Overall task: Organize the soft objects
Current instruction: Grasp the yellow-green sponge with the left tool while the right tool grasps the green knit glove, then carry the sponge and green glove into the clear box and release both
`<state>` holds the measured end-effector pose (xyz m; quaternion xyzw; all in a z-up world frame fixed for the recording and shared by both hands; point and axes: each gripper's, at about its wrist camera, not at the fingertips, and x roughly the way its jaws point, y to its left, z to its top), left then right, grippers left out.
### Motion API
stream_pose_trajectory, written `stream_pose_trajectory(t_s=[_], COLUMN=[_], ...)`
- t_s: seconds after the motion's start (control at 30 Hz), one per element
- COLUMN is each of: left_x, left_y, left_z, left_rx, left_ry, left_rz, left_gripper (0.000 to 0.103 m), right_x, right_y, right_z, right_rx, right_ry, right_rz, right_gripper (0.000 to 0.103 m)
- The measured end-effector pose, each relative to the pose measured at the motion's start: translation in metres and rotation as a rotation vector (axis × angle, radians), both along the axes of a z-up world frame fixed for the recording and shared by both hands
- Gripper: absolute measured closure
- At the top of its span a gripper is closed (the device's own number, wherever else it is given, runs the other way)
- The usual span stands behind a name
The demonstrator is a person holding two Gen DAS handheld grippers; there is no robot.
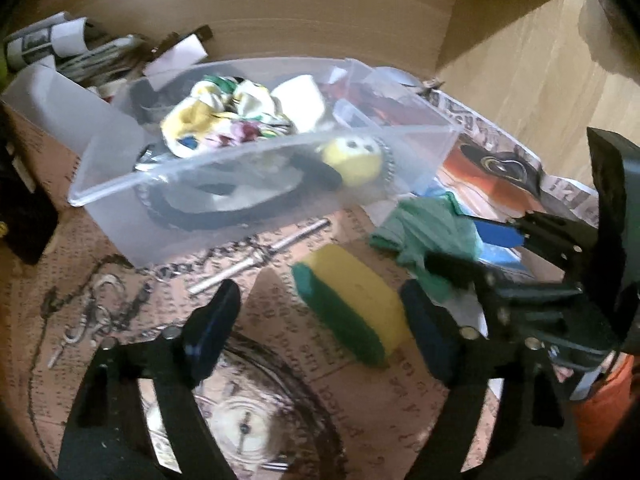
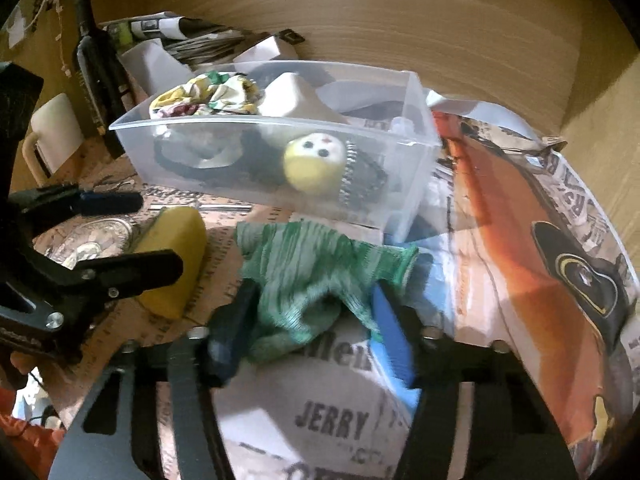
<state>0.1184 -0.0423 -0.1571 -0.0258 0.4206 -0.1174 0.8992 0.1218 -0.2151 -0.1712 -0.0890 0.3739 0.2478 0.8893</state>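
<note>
Newspaper-covered surface (image 2: 520,208); bin (image 2: 416,152) mid-surface; right gripper (image 2: 312,332) pinches the sock (image 2: 304,272) before it; left gripper (image 1: 320,320), spread, straddles the sponge (image 1: 352,300); squeeze squarely, lift clear.

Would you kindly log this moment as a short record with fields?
left gripper: open, fingers either side of the sponge
right gripper: fingers at the sides of the green cloth; grip uncertain
clear bin: holds a yellow-faced toy and patterned fabric
surface: newspaper
</note>
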Motion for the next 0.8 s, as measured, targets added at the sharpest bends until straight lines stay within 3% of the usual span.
stream_pose_trajectory(t_s=[0.1, 0.17, 0.3, 0.57, 0.8], left_x=[-0.003, -0.004, -0.007, -0.019, -0.027], left_y=[-0.004, -0.008, -0.012, -0.007, 0.006], left_z=[0.002, 0.004, 0.008, 0.031, 0.069], left_rx=[-0.003, -0.011, 0.005, -0.002, -0.009], left_ry=[-0.010, -0.010, -0.026, -0.102, -0.218], left_rz=[-0.020, -0.042, -0.053, -0.045, 0.003], left_gripper=[0.041, 0.058, 0.076, 0.076, 0.076], right_x=[0.000, -0.001, -0.005, -0.019, -0.022], right_y=[-0.008, -0.010, -0.011, -0.014, -0.010], right_z=[0.002, 0.004, 0.013, 0.047, 0.079], right_rx=[0.030, 0.037, 0.058, 0.106, 0.160], right_ry=[-0.003, -0.015, -0.039, -0.123, -0.217], right_rz=[-0.025, -0.037, -0.034, -0.015, -0.001], right_gripper=[0.073, 0.076, 0.078, 0.078, 0.077])
